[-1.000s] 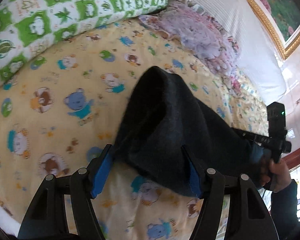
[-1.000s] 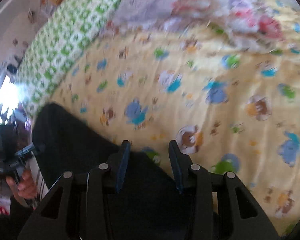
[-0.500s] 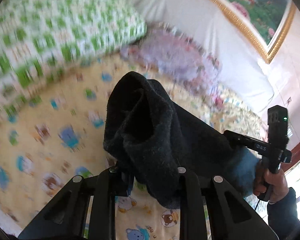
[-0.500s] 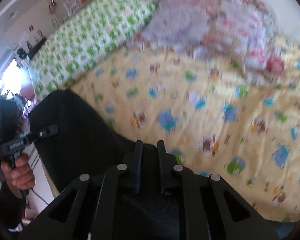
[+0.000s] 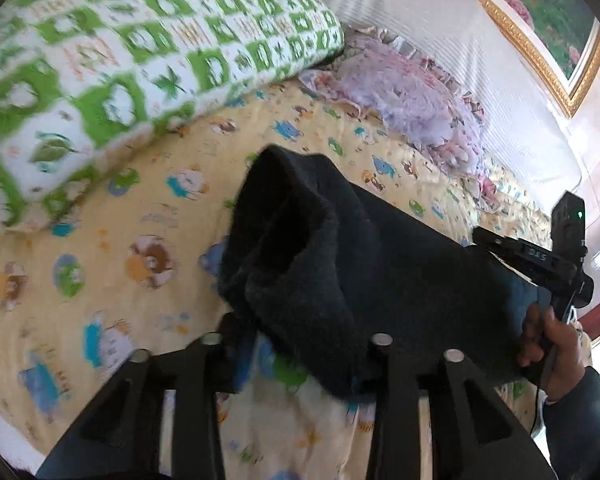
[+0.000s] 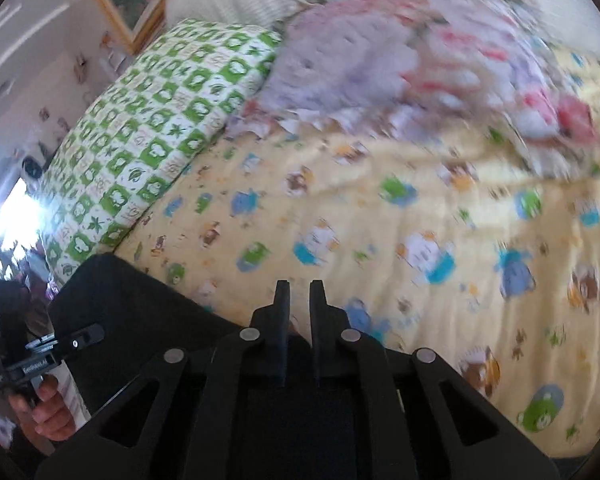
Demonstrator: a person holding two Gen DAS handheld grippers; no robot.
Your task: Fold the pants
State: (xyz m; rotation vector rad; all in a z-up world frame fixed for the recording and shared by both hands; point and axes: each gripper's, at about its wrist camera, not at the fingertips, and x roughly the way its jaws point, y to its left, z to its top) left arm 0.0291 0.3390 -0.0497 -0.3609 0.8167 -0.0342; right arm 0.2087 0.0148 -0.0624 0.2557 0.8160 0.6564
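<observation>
Because the dark pants [image 5: 340, 264] sag in thick, soft folds across the centre of the left view above the bed [image 5: 100, 280], they look light and limp. The left hand-held gripper [image 5: 300, 344], jaws opening, has cloth between them; the right hand-held gripper [image 6: 299, 300] pinches the hem, so edges seem the best holds.

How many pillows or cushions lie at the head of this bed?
2. A green-and-white checked pillow at the far left, and a frilly lilac-pink cushion right beside it, against the white headboard. Others may lie outside the views.
</observation>
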